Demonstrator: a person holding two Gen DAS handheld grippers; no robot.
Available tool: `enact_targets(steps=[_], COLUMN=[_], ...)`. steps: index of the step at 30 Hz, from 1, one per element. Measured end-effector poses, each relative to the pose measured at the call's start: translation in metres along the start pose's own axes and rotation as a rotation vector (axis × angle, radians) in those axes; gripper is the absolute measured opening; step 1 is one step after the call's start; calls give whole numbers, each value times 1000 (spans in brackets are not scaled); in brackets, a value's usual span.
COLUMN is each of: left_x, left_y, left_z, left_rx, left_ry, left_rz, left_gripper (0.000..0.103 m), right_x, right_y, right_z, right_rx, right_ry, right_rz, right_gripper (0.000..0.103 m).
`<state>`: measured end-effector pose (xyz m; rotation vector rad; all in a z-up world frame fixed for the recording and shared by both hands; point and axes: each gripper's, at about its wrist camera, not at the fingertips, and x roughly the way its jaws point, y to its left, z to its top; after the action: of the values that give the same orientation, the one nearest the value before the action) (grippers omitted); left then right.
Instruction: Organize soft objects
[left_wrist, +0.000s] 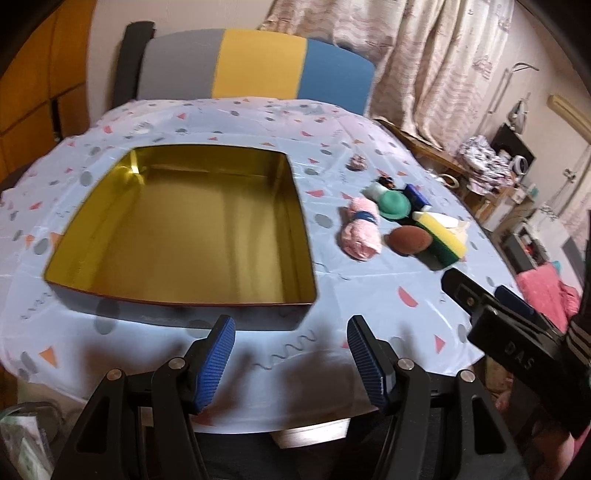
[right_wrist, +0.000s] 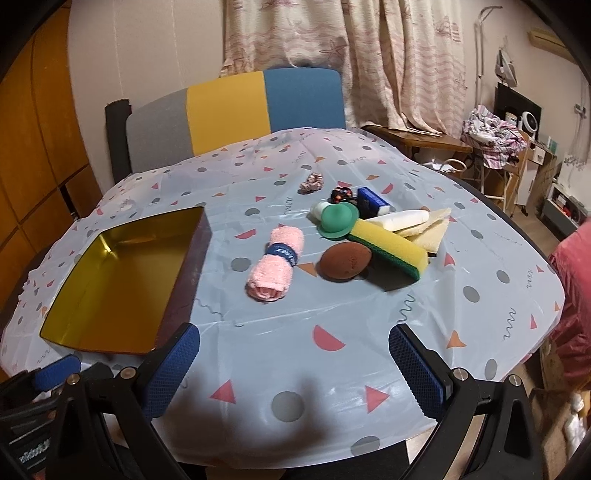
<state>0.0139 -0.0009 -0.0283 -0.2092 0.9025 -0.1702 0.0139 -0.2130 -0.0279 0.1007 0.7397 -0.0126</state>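
An empty tin box with a gold inside (left_wrist: 184, 240) lies on the left of the patterned tablecloth, also in the right wrist view (right_wrist: 122, 280). To its right lies a cluster of soft things: a rolled pink towel with a blue band (right_wrist: 275, 264) (left_wrist: 362, 232), a brown ball (right_wrist: 345, 262), a yellow-green sponge (right_wrist: 388, 247), a green cap-shaped piece (right_wrist: 338, 219), a blue block (right_wrist: 373, 201), a white tube (right_wrist: 402, 219) and cream cloths (right_wrist: 432, 232). My left gripper (left_wrist: 291, 354) hovers open near the box's front right corner. My right gripper (right_wrist: 295, 354) is open over bare cloth, short of the towel.
Two scrunchies, one pinkish (right_wrist: 312, 182) and one dark (right_wrist: 341, 194), lie behind the cluster. A grey, yellow and blue chair (right_wrist: 229, 110) stands at the far side of the table. The table's near edge runs just under both grippers. Furniture and laundry crowd the right of the room.
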Motion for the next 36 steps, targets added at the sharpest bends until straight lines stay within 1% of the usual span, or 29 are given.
enact_targets(steps=[2,4,5,6,7,9,14,18,20,21,22,24,27,29,30,32,34,36], left_x=[7,14,17,20,22,26,39,58,76,86,100,117,143,159,163,176,190,201], left_y=[0,0,0,-4,-9,-24,-57,-83,-95,-98,-101,-103,-107,-110,-112,-115,-118,-118], left_z=[3,8,12,16,20,30,54,70,76,80,84,89,99,105,107,112,114,114], left_rx=[-13,-47,-60,-60,-44,7,100,161,191,197,192,170,157,160,161,183,205,221], left_ry=[23,50,57,58,57,58,75,77,84,96,127,158,179,193,193,177,181,191], left_rz=[-75,-160,-183,-191,-184,-174,-191,-167,-131,-120,-106,-110,-81,-42,-38,-10,31,55], left_gripper=[64,64,65,66,69,70,70,70,70,70,70,70,70,69,69,69,69,69], right_x=[3,7,10,12,15,21,31,38,40,40,40,40,44,46,47,49,51,54], right_y=[-6,-14,-19,-24,-29,-44,-84,-103,-111,-115,-119,-124,-122,-119,-117,-116,-118,-120], right_z=[2,3,4,5,6,7,9,8,6,5,4,2,-1,-3,-3,-5,-6,-8], right_rx=[17,36,41,44,48,69,156,178,191,204,218,246,249,235,231,230,238,251], right_ry=[1,6,11,15,20,31,69,98,108,111,112,116,137,146,149,155,164,171], right_rz=[-16,-35,-48,-63,-80,-102,-98,-116,-130,-129,-125,-108,-77,-66,-63,-54,-48,-50], right_gripper=[103,103,103,103,103,103,103,103,103,103,103,103,103,103,103,103,103,103])
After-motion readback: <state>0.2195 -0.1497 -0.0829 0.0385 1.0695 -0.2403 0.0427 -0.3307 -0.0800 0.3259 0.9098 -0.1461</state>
